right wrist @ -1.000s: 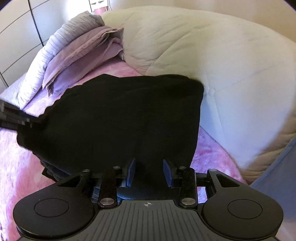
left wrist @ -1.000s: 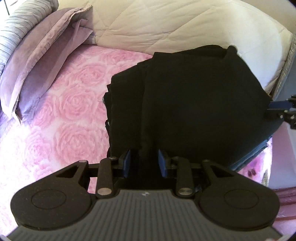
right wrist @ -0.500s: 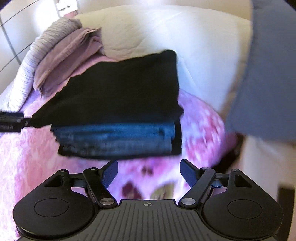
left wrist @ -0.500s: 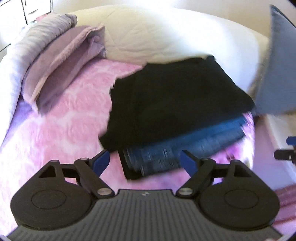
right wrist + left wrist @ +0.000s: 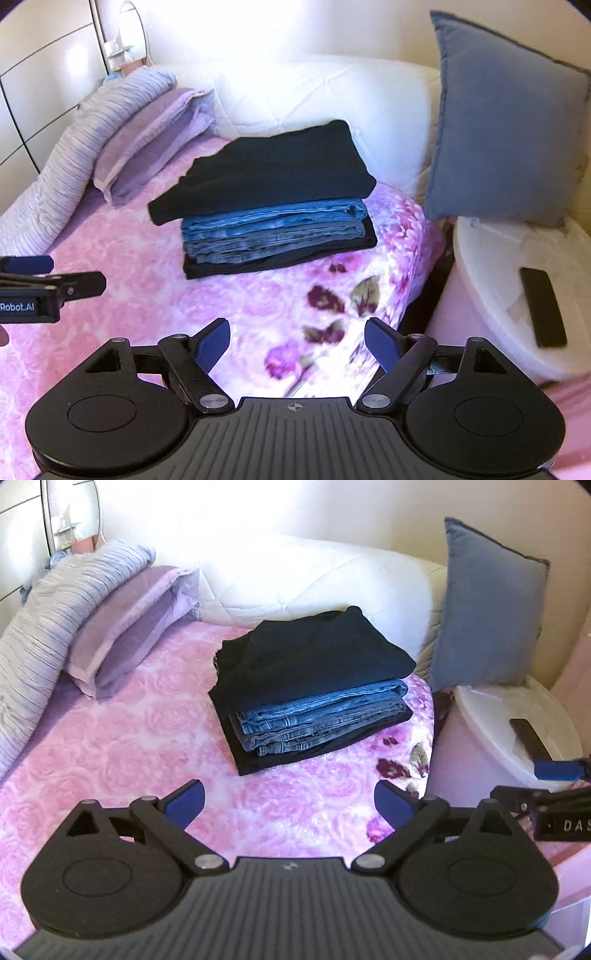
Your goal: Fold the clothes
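Nearest in the left wrist view, the left gripper is seen with its blue pads spread wide and its jaws opening; nothing is held between them, only the pink rose-patterned blanket is seen in the gap. In the right wrist view the right gripper is likewise spread, its jaws opening, with nothing but blanket and its printed dark flowers shown between the blue pads. Each gripper is caught at the edge of the other's view, to the side of the stack and apart from it.

Beyond both grippers, well clear of them, the stack of folded clothes is placed on the blanket near the bed's right edge. A black folded garment is laid on top, folded blue jeans are sandwiched beneath it, and another dark folded piece is seen at the bottom, touching the blanket.

To the right of the stack, off the bed, a white round-topped stand is seen with a flat black object lying on it. Behind that, right of the stack, a grey-blue cushion is propped upright. Directly behind the stack a cream quilted duvet is bunched. Left of the stack, a folded lilac sheet is leaned against a striped pale bedcover. Farthest back on the left, pale cupboard doors are visible
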`<action>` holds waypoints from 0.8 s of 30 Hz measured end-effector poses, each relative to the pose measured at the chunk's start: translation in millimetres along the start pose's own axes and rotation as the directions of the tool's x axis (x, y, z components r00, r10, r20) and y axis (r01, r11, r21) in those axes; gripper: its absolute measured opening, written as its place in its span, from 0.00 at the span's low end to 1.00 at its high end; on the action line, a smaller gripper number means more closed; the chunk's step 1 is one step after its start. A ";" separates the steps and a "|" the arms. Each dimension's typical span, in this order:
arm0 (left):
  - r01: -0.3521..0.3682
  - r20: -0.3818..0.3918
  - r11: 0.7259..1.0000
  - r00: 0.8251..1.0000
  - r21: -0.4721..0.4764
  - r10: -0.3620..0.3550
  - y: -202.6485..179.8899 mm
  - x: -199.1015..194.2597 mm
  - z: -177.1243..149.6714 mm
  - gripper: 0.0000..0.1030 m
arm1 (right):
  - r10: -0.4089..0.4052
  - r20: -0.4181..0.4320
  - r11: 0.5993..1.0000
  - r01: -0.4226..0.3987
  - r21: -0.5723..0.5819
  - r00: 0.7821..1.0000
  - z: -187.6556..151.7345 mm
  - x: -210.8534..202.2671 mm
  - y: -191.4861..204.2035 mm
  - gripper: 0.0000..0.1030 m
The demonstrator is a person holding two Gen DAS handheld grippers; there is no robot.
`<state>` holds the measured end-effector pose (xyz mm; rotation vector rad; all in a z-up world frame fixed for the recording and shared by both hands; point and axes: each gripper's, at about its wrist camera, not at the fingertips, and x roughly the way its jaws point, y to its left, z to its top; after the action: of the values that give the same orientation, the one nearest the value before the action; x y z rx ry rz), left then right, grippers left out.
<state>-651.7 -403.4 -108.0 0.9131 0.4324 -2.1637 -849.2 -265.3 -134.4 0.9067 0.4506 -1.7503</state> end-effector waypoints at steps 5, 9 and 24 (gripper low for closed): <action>0.000 -0.006 1.000 1.000 0.011 0.000 -4.0 -25.0 -7.1 0.94 | -0.025 0.017 0.999 0.025 0.034 1.000 -18.3 -38.8 7.9 0.81; 0.000 -0.006 1.000 1.000 0.022 0.000 -12.5 -33.9 -9.8 0.94 | -0.041 0.017 0.998 0.041 0.044 0.999 -23.8 -53.0 6.6 0.82; -0.076 0.012 0.997 0.997 -0.029 0.077 -44.9 -53.7 -4.5 0.93 | -0.003 0.030 1.000 0.003 0.011 1.000 -8.2 -68.5 -10.4 0.82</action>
<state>-657.2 -343.9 -71.3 0.8850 0.4145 -2.0879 -845.8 -212.4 -89.0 0.8867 0.4233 -1.7685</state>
